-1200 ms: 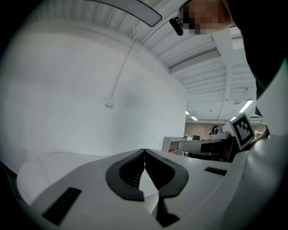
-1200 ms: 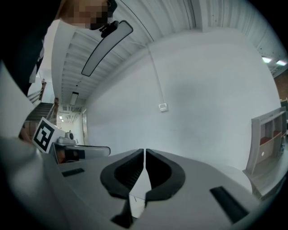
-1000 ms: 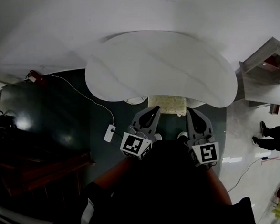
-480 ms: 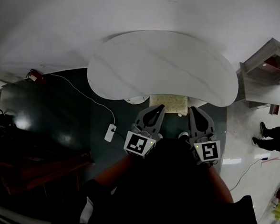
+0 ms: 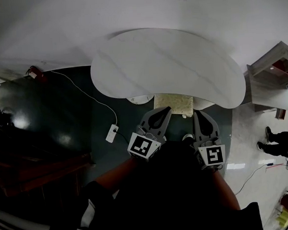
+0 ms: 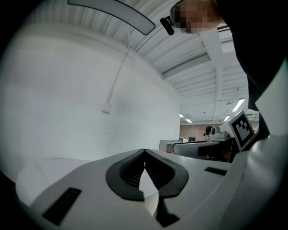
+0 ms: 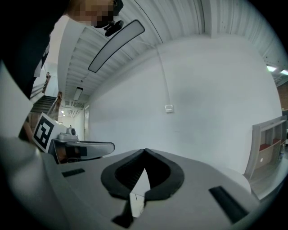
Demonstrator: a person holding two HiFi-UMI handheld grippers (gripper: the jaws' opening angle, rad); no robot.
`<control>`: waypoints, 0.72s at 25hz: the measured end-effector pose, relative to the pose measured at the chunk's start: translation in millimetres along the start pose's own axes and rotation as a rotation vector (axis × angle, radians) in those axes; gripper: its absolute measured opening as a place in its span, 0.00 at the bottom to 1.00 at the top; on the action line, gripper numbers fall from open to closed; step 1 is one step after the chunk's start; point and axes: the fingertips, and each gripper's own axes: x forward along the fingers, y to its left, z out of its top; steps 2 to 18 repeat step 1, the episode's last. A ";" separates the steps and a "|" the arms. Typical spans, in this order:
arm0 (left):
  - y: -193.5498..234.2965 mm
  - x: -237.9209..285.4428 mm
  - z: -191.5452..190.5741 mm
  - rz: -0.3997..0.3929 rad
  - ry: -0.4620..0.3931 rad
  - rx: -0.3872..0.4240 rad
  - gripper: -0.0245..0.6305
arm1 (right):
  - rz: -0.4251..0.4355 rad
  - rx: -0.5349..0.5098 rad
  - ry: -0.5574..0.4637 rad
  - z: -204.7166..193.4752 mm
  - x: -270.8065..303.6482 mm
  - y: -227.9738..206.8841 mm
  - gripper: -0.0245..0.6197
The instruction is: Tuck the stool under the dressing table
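Dark green flooring (image 5: 61, 122) is shown at the left of the head view. It is crossed by a white cable (image 5: 83, 94) that ends in a white plug block (image 5: 112, 133). The dressing table (image 5: 165, 66), a white kidney-shaped top, is set against the pale wall (image 5: 127, 15).

The stool (image 5: 173, 105) is located at the near edge of that top. Part of its pale cushioned seat is covered by the overhang, so it is judged to be partly tucked in. Its legs are not shown.

The left gripper (image 5: 163, 110) is held level near the seat's left corner, and the right gripper (image 5: 199, 113) just beside its right corner. Both pairs of jaws are pressed together with nothing between them. Contact with the seat cannot be confirmed.

The seat padding is judged to be soft and yielding, over a stiff frame of modest weight. It should therefore be pushed at the firm near rim of the seat, not at the cushion. Pressure should be applied at both corners so that the stool is not swivelled against the table's supports. Some drag from the flooring is to be expected.

An open shelf unit (image 5: 271, 71) is placed at the right. Reddish items are held in its compartments, but they are too small to be identified. A person's legs (image 5: 279, 144) are seen beyond it on the light floor.
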 end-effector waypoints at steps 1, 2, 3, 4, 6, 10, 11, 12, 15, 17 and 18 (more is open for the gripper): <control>-1.0 -0.9 -0.4 -0.005 -0.004 -0.003 0.06 | -0.004 -0.006 0.002 0.4 -1.2 0.7 0.10; -1.0 -0.9 -0.4 -0.005 -0.004 -0.003 0.06 | -0.004 -0.006 0.002 0.4 -1.2 0.7 0.10; -1.0 -0.9 -0.4 -0.005 -0.004 -0.003 0.06 | -0.004 -0.006 0.002 0.4 -1.2 0.7 0.10; -1.0 -0.9 -0.4 -0.005 -0.004 -0.003 0.06 | -0.004 -0.006 0.002 0.4 -1.2 0.7 0.10; -1.0 -0.9 -0.4 -0.005 -0.004 -0.003 0.06 | -0.004 -0.006 0.002 0.4 -1.2 0.7 0.10; -1.0 -0.9 -0.4 -0.005 -0.004 -0.003 0.06 | -0.004 -0.006 0.002 0.4 -1.2 0.7 0.10; -1.0 -0.9 -0.4 -0.005 -0.004 -0.003 0.06 | -0.004 -0.006 0.002 0.4 -1.2 0.7 0.10; -1.0 -0.9 -0.4 -0.005 -0.004 -0.003 0.06 | -0.004 -0.006 0.002 0.4 -1.2 0.7 0.10; -1.0 -0.9 -0.4 -0.005 -0.004 -0.003 0.06 | -0.004 -0.006 0.002 0.4 -1.2 0.7 0.10; -1.0 -0.9 -0.4 -0.005 -0.004 -0.003 0.06 | -0.004 -0.006 0.002 0.4 -1.2 0.7 0.10; -1.0 -0.9 -0.4 -0.005 -0.004 -0.003 0.06 | -0.004 -0.006 0.002 0.4 -1.2 0.7 0.10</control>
